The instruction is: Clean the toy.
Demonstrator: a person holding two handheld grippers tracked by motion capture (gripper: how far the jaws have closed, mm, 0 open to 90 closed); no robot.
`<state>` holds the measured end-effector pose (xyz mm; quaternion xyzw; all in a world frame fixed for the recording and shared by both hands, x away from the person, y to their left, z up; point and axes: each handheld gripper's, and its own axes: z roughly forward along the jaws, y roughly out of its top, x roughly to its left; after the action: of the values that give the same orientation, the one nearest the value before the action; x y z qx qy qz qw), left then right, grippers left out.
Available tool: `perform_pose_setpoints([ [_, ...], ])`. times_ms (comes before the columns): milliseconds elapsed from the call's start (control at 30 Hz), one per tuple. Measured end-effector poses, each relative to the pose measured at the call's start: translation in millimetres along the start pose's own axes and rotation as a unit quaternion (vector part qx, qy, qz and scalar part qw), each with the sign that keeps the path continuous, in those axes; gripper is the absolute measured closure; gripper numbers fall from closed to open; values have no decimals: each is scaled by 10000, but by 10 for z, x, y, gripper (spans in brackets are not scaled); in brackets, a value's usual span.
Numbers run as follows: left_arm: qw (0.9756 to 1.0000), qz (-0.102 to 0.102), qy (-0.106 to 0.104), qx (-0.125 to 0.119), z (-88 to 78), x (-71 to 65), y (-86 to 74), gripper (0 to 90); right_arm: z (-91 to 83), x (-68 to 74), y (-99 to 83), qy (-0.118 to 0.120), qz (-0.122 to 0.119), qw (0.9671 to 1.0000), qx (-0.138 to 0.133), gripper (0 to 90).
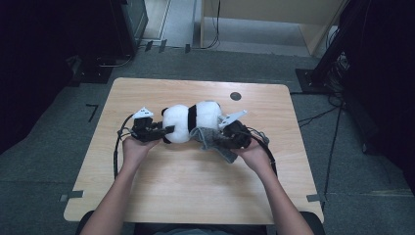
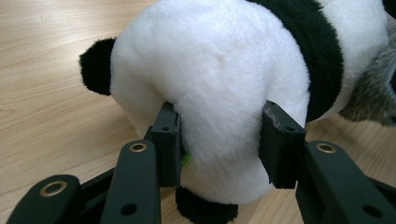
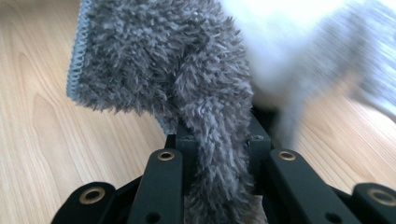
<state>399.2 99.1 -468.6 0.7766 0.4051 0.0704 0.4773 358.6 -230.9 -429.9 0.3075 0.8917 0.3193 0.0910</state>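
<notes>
At frame centre, the left gripper clamps the black-and-white plush panda; the right gripper pinches the fuzzy grey cloth.

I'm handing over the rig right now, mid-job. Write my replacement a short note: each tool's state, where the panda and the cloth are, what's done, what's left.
Left tool: shut on the plush panda, jaws pressed into its white fur, holding it on the wooden table.
Right tool: shut on a bunched fold of the grey fuzzy cloth, beside the panda's other end.
Position: panda lies mid-table; the cloth touches its near right side and trails onto the table.
Done: both things are gripped.
Left: the cloth does not cover the panda; likely it gets wiped or wrapped next. Right gripper view is blurred there, so check contact first.
</notes>
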Motion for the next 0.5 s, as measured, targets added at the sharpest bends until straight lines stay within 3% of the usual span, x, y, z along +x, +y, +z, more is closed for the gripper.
perform_pose_setpoints([
  [100, 10000, 7, 8, -1, 1, -1, 0, 554, -98, -107, -120, -104, 145, 9998, -20, 749],
  [233, 10000, 8, 16, -4, 2, -1, 0, 554, -132, -147, -184, -100, 226, 9997, -31, 750],
  [500, 10000, -1, 13, 0, 0, -2, 2, 552, -78, 73, -77, 183, -125, 9997, -97, 751],
])
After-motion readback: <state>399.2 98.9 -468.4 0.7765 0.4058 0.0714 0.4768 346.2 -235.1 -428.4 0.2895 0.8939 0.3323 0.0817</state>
